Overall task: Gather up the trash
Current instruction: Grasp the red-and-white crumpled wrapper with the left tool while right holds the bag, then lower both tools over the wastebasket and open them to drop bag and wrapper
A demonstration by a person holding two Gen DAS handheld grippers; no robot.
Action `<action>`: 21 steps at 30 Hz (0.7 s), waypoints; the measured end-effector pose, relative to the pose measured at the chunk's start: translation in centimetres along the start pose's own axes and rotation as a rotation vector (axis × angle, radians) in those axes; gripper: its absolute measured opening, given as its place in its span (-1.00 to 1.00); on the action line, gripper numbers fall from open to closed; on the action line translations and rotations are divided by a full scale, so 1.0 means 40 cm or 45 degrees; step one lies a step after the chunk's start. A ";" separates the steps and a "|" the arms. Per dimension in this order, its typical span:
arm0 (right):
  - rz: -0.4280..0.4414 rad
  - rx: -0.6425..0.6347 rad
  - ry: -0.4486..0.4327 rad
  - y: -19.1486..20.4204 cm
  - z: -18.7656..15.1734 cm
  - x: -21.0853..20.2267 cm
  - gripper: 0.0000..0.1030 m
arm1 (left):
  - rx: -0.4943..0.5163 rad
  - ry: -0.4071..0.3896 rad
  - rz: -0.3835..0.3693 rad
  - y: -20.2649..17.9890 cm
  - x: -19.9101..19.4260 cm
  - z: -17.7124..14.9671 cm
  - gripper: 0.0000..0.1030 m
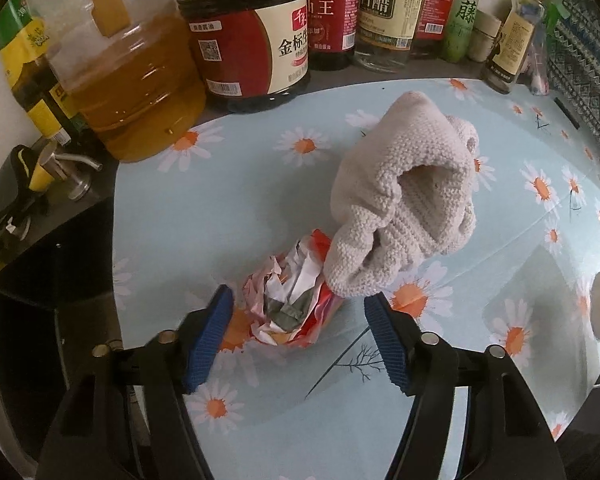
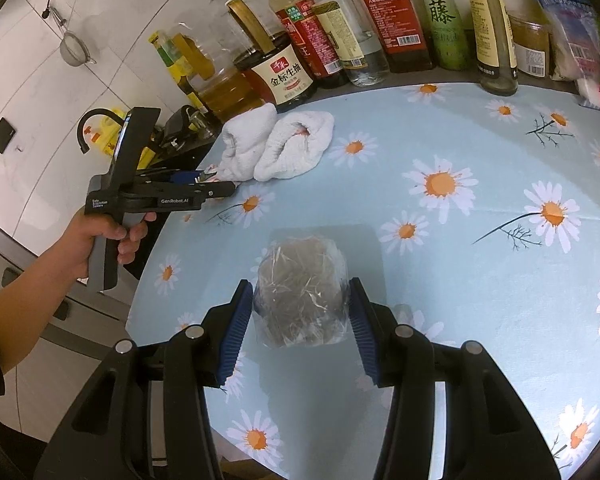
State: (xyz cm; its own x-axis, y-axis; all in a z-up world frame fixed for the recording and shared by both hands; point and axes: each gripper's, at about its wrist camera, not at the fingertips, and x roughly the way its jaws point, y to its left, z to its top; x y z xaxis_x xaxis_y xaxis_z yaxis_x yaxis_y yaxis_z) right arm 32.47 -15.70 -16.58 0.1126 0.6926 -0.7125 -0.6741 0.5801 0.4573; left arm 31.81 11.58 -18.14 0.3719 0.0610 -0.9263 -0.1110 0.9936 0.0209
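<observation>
Both wrist cameras look steeply down, close over a daisy-print table [image 1: 260, 168]. Each view shares the bottles [image 2: 296, 72] behind.

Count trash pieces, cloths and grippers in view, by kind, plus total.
Trash pieces: 2 (crumpled red-and-white wrapper, clear plastic wad)
Cloths: 1 (white knitted cloth)
Grippers: 2 (left gripper, right gripper)
Total: 5
</observation>
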 end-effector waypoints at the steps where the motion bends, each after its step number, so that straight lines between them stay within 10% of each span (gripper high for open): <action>1: -0.003 -0.005 -0.001 0.003 -0.001 0.000 -0.05 | 0.003 0.001 -0.003 0.000 0.002 -0.001 0.07; 21: -0.011 -0.016 -0.016 0.043 -0.018 0.011 -0.05 | -0.009 -0.033 -0.007 0.021 -0.051 -0.036 -0.10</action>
State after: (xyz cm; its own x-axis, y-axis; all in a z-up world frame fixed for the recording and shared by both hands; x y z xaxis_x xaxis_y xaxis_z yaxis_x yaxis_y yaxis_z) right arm 30.86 -14.71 -16.48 0.1273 0.6930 -0.7096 -0.6820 0.5806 0.4447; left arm 29.64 12.16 -16.79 0.3966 0.0577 -0.9162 -0.1153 0.9932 0.0127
